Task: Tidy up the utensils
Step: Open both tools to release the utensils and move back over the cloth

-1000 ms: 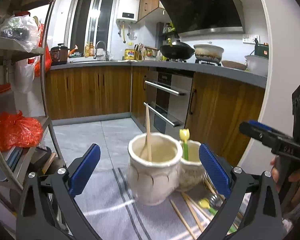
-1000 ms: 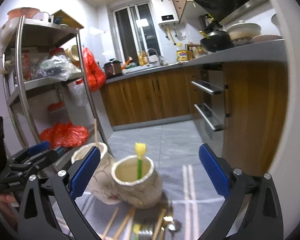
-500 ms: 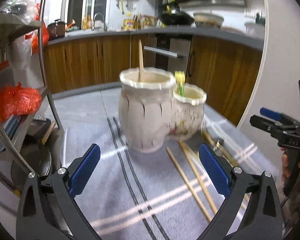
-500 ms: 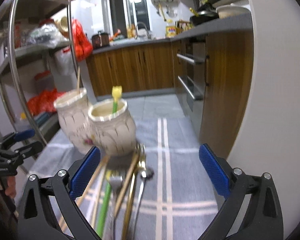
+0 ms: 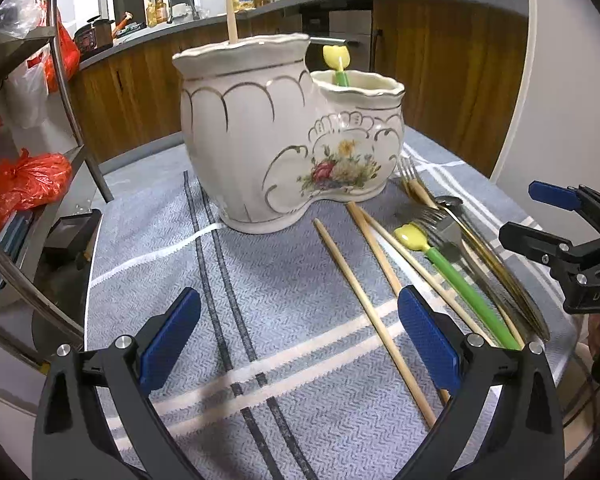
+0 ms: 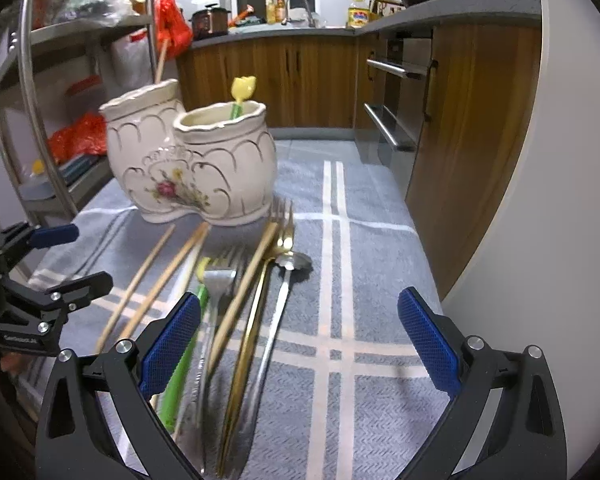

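Both grippers, left gripper (image 5: 298, 334) and right gripper (image 6: 298, 334), are spread, empty; utensil handles (image 6: 236, 380) are cut off below.

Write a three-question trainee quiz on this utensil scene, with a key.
1. True or false: both grippers, left and right, hold nothing.
2. What stands in the smaller pot of the ceramic holder? A) a fork B) a tulip-topped green stick C) nothing
3. Fill in: the loose chopsticks lie on the striped ____.

Key: 1 true; 2 B; 3 cloth.
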### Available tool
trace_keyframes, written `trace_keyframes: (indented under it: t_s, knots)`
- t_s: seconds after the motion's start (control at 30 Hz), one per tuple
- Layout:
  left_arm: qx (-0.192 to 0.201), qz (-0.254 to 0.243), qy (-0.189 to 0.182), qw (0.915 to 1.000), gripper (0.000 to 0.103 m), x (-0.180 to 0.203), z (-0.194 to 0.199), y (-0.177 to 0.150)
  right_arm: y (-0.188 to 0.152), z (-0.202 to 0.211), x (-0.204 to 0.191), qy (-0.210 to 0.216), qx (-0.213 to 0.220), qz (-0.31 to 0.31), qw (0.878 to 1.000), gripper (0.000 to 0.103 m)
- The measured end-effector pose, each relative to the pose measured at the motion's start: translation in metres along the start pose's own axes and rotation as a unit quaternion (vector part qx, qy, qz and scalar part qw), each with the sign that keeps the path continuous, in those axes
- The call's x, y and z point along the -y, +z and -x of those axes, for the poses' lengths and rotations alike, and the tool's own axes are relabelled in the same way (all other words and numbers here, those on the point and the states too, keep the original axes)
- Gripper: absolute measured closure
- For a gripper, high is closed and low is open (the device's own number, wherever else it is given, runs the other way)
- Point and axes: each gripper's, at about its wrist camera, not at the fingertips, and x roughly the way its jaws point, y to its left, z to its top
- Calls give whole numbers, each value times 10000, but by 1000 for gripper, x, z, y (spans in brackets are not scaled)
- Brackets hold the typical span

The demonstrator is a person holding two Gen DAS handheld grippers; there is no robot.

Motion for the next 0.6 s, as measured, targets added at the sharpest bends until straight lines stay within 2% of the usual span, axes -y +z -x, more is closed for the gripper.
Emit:
trace_keyframes:
  t_s: [0.07,0.13,0.2,0.33,0.43,0.5,0.6]
  knots:
    - [-57,-1,48,10000,6,0,-3,1,2,-5,4,-16,-67,-94,9999,8]
    - [-116,15,49,9999,7,1,-5,1,5,-9,5,-65,-142,-119,9998,25]
    - [-192,24,27,9998,12,1,-8,1,7,-14,5,-110,-237,-117,9996,37]
    - [-294,-35,22,9996,18,5,-11,1,9,-22,4,-8,-427,-137,9990,53]
    - [-378,-95,20,9992,23,8,-13,1,8,-26,1,44,-531,-123,9985,63]
    - [-428,-100,-17,9990,25,11,-14,0,8,-29,-1,90,-590,-116,9982,66]
    - [-519,-121,-120,9985,33,14,-15,-2,8,-34,0,152,-670,-164,9975,71]
